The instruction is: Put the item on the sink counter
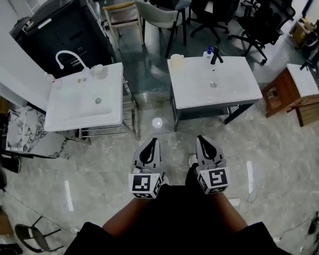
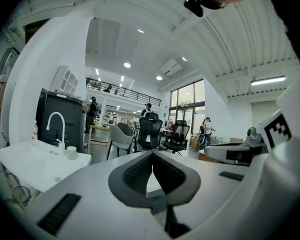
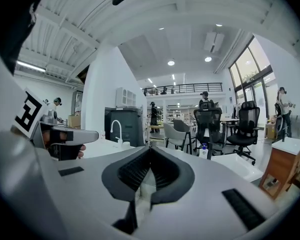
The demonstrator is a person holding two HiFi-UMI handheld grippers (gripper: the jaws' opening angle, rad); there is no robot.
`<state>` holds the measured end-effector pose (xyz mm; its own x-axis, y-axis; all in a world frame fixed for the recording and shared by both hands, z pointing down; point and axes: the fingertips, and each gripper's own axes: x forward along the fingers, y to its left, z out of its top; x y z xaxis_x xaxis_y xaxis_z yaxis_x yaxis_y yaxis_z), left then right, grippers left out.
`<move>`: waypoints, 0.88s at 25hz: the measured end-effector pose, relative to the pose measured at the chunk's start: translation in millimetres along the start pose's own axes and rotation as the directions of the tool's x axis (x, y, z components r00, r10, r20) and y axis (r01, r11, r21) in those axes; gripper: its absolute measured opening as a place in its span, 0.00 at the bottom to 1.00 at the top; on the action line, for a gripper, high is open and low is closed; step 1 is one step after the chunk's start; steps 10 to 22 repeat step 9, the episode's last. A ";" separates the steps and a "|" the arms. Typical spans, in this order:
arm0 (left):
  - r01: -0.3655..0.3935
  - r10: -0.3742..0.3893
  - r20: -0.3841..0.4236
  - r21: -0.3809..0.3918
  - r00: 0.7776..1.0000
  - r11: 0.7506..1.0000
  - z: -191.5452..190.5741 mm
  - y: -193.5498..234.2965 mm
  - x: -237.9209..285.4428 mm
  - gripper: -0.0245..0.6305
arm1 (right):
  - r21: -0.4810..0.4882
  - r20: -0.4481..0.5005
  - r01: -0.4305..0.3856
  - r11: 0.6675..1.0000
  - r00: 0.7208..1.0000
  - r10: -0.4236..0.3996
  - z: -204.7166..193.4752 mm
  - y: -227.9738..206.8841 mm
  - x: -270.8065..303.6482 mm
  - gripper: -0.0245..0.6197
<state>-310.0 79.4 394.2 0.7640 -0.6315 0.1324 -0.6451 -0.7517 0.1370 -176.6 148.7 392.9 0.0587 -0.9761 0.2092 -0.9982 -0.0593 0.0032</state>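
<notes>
The left gripper (image 1: 151, 141) and right gripper (image 1: 203, 139), fingers pressed together and empty, hover over the floor (image 1: 95, 163); the item is unidentifiable, perhaps the cup (image 1: 176, 61) on the right-hand sink's surface (image 1: 239, 86), so placement looks either done or unstarted.

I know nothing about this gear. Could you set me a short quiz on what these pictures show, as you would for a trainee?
1. True or false: the left gripper holds a bottle between its jaws.
2. In the head view, which sink carries the white curved faucet? A) left B) right C) neither
3. Fill in: the faucet on the right sink is ____ in colour.
Key: 1 false, the jaws are shut on nothing; 2 A; 3 black.
</notes>
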 end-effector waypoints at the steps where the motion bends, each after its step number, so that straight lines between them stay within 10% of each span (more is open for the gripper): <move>1: -0.003 0.003 0.000 0.000 1.000 1.000 0.1 2.7 0.8 0.06 | -0.001 0.002 0.002 1.000 1.000 -0.002 1.2 -1.4 0.9 0.09; 22: -0.001 0.001 0.001 0.001 1.000 1.000 0.4 14.2 4.9 0.06 | 0.007 0.018 0.009 1.000 1.000 -0.009 7.6 -1.3 11.4 0.09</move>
